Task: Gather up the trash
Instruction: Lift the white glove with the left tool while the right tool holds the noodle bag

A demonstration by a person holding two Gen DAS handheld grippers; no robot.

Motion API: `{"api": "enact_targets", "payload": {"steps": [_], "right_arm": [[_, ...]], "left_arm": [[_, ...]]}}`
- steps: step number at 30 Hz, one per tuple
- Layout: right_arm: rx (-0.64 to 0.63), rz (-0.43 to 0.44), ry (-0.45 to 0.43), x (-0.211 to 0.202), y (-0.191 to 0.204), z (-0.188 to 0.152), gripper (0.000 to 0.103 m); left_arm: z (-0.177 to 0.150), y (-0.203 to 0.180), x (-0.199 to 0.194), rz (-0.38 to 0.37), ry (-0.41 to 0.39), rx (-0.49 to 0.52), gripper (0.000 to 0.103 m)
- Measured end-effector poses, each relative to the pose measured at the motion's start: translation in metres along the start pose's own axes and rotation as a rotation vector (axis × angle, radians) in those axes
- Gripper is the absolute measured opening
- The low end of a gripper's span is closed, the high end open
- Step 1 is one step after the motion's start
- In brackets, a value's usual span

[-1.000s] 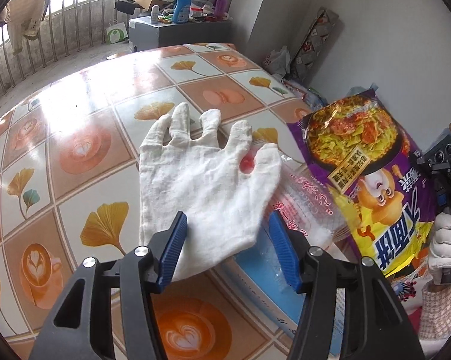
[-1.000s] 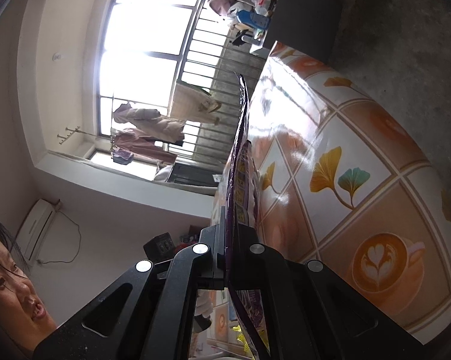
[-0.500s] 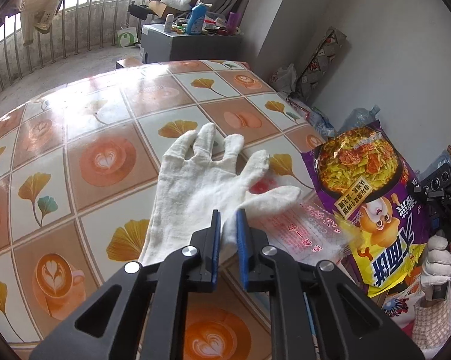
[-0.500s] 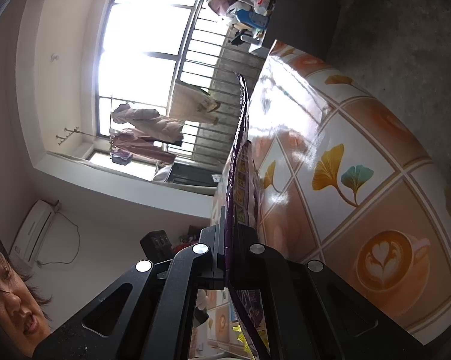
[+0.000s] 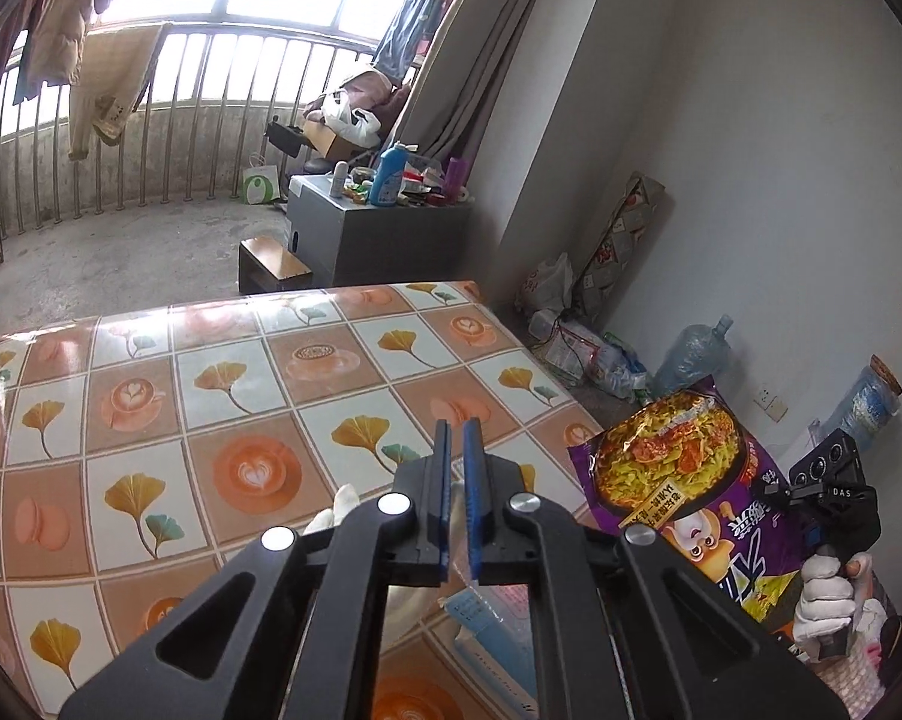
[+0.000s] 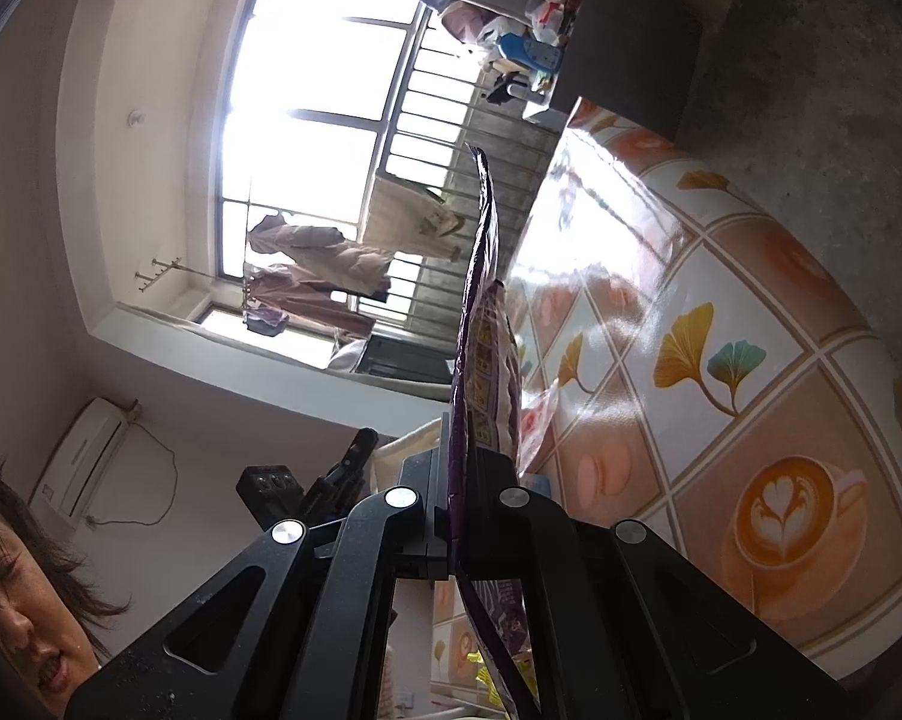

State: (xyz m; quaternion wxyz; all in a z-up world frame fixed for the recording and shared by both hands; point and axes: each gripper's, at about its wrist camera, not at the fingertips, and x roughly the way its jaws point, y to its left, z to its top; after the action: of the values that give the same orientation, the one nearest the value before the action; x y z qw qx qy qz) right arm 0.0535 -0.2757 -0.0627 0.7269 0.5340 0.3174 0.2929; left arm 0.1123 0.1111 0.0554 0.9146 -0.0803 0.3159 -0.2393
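Note:
My left gripper is shut, lifted above the tiled-pattern table. A white glove hangs from its blue pads, mostly hidden under the gripper's arms; only a fingertip and a patch show. Below it lie a clear wrapper with red print and a light blue box at the table's near edge. My right gripper is shut on a purple snack bag, held edge-on and upright. The left wrist view shows that bag at the right, beside the table, with a gloved hand on the right gripper.
A grey cabinet crowded with bottles and a low wooden stool stand beyond the table's far edge. Plastic bags and a large water bottle lie on the floor along the right wall. A balcony railing closes the back.
The left gripper's jaws closed on the glove's cuff, then rose and tilted up, so the glove dropped out of sight beneath it. The right gripper kept still with the bag.

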Motion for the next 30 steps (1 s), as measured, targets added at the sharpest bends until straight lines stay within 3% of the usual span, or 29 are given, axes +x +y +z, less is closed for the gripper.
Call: {"api": "enact_targets", "payload": {"steps": [8,16,17,19,20,21,26,30], "right_arm": [[-0.012,0.033,-0.042,-0.013,0.005,0.001,0.0],[-0.013,0.06,-0.074,-0.027,0.005,0.001,0.0],[-0.012,0.061,-0.075,-0.027,0.004,0.001,0.0],[-0.012,0.065,-0.074,-0.026,0.003,0.0,0.0],[-0.013,0.066,-0.073,-0.026,0.003,0.0,0.0],[-0.013,0.066,-0.071,-0.024,0.002,0.0,0.0],[0.003,0.052,-0.055,-0.018,-0.005,0.001,0.0],[0.013,0.038,-0.037,-0.012,-0.007,0.001,0.0]], "left_arm": [[0.028,-0.032,-0.012,-0.034,-0.084,0.083,0.0],[0.016,-0.04,0.006,-0.016,0.006,0.114,0.0],[0.011,-0.038,0.011,-0.024,0.052,0.107,0.005],[-0.001,-0.028,0.026,-0.016,0.142,0.073,0.022],[-0.008,-0.023,0.032,-0.014,0.185,0.053,0.037],[-0.015,-0.017,0.037,-0.006,0.215,0.035,0.043],[-0.047,0.008,0.037,0.016,0.27,-0.019,0.049],[-0.071,0.011,0.027,-0.011,0.319,0.04,0.055]]}}
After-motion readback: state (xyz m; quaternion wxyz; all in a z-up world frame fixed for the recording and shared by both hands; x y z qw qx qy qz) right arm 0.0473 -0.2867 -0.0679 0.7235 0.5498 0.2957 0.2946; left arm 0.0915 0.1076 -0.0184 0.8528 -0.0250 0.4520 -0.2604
